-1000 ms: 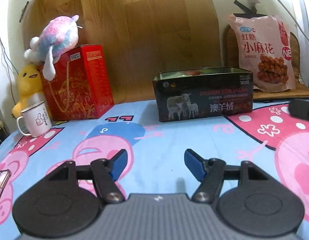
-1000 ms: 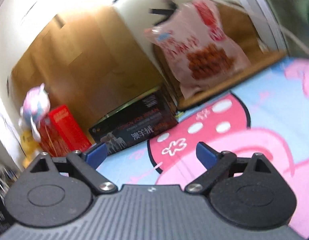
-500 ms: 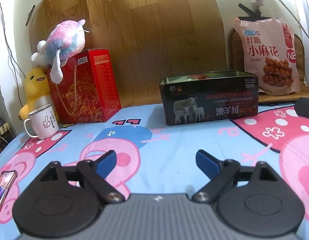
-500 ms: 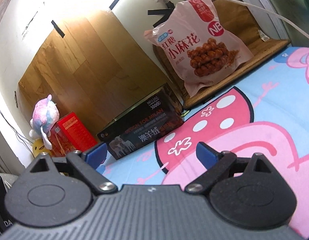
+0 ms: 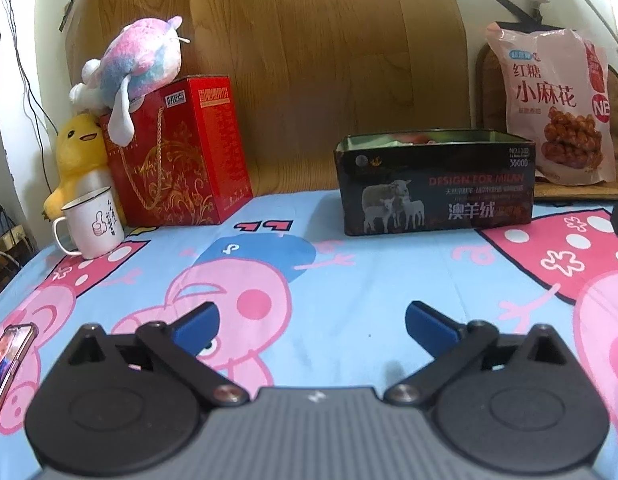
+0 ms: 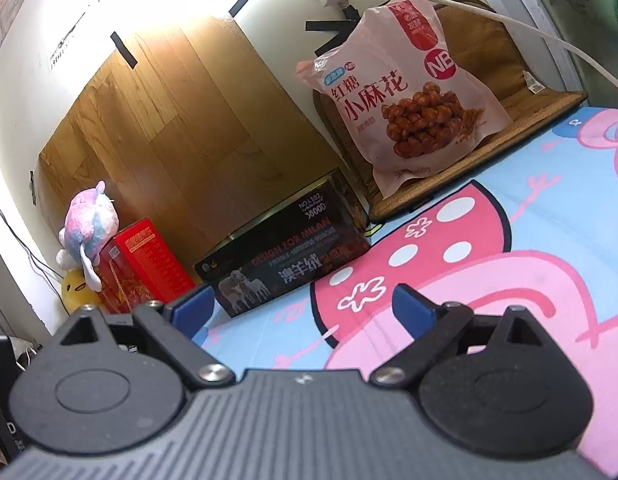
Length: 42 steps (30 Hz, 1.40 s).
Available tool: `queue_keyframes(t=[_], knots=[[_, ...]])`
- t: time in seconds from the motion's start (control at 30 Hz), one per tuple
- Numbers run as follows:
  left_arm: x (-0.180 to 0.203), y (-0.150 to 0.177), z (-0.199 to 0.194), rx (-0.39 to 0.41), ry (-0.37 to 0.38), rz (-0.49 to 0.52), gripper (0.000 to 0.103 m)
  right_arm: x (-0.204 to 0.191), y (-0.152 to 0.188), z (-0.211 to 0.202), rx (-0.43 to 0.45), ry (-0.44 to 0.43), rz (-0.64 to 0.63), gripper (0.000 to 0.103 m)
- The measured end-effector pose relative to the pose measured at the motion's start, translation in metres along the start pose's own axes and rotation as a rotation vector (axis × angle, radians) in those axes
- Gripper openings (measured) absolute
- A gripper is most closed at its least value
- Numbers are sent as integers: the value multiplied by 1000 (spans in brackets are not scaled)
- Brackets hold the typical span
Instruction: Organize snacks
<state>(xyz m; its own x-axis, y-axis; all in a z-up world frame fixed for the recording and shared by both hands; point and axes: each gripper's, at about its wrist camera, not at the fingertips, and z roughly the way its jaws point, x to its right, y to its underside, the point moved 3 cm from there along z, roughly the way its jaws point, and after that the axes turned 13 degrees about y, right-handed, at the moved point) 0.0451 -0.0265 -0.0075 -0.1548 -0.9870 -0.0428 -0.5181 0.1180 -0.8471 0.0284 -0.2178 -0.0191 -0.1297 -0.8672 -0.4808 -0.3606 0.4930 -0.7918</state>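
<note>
A dark open tin box [image 5: 435, 188] printed with sheep stands at the back of the cartoon-print sheet, something red just showing inside. It also shows in the right wrist view [image 6: 285, 264]. A pink snack bag [image 5: 557, 100] leans upright on a woven mat to its right, seen too as a pink bag [image 6: 401, 104]. My left gripper [image 5: 311, 326] hovers well in front of the tin, its jaws opening wide with nothing between them. My right gripper [image 6: 301, 308] is open and empty, short of the tin.
A red gift box [image 5: 177, 152] with a pastel plush [image 5: 137, 60] on top stands at back left, beside a yellow duck toy [image 5: 75, 156] and a white mug [image 5: 93, 222]. A phone [image 5: 7, 354] lies at the left edge. A wooden board [image 5: 309, 60] backs the bed.
The left gripper's blue fingers have spread much wider apart. The right wrist view has steadied from a blur; both hands stay about where they were.
</note>
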Motion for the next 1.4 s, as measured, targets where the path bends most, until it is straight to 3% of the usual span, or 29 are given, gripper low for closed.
queue_keyframes(t=[0.87,1.4], knots=[[1,3,7,-59,-3,-7,103,1,0,1,-14,-20,13,97],[4,3,-1,-1,27,16,103,1,1,1,-14,-10,22,98]])
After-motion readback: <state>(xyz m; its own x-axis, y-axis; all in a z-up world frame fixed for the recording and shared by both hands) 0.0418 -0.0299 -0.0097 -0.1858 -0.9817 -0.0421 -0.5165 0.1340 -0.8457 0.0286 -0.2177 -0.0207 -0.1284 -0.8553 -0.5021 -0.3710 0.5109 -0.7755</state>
